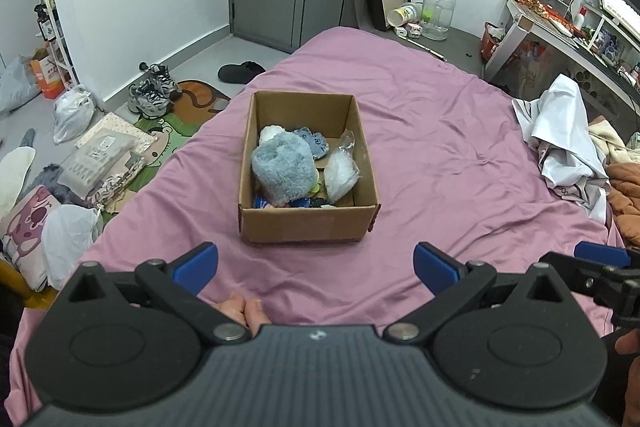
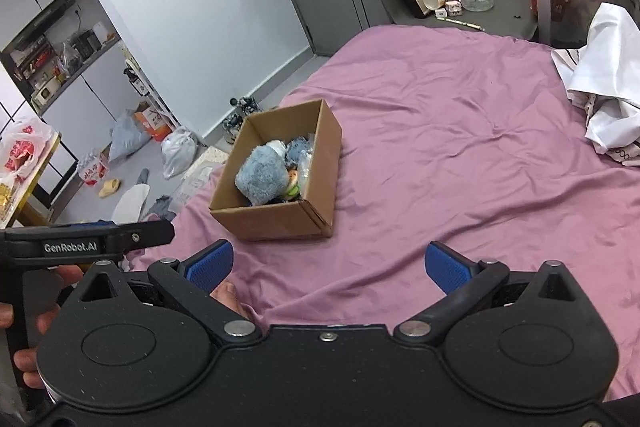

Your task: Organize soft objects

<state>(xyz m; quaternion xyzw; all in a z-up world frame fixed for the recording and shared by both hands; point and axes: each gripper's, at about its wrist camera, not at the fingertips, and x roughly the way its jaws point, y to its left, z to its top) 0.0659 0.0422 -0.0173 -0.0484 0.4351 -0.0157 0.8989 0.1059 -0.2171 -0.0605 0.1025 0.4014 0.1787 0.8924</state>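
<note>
An open cardboard box [image 1: 304, 225] stands on the purple bedsheet [image 1: 440, 155]; it also shows in the right wrist view [image 2: 280, 223]. Inside lie a fluffy blue-grey plush [image 1: 282, 167], a smaller blue soft item [image 1: 312, 143], a clear plastic bag [image 1: 340, 175] and other small things. The plush also shows in the right wrist view [image 2: 262, 179]. My left gripper [image 1: 316, 267] is open and empty, just short of the box. My right gripper [image 2: 328, 267] is open and empty, to the right of the left one, whose body [image 2: 88, 243] shows at its left.
White and beige clothes [image 1: 568, 143] are piled at the bed's right edge. The floor left of the bed holds shoes [image 1: 154, 91], bags and a mat. A desk [image 1: 560, 27] stands at the far right, a water jug [image 1: 438, 11] beyond the bed.
</note>
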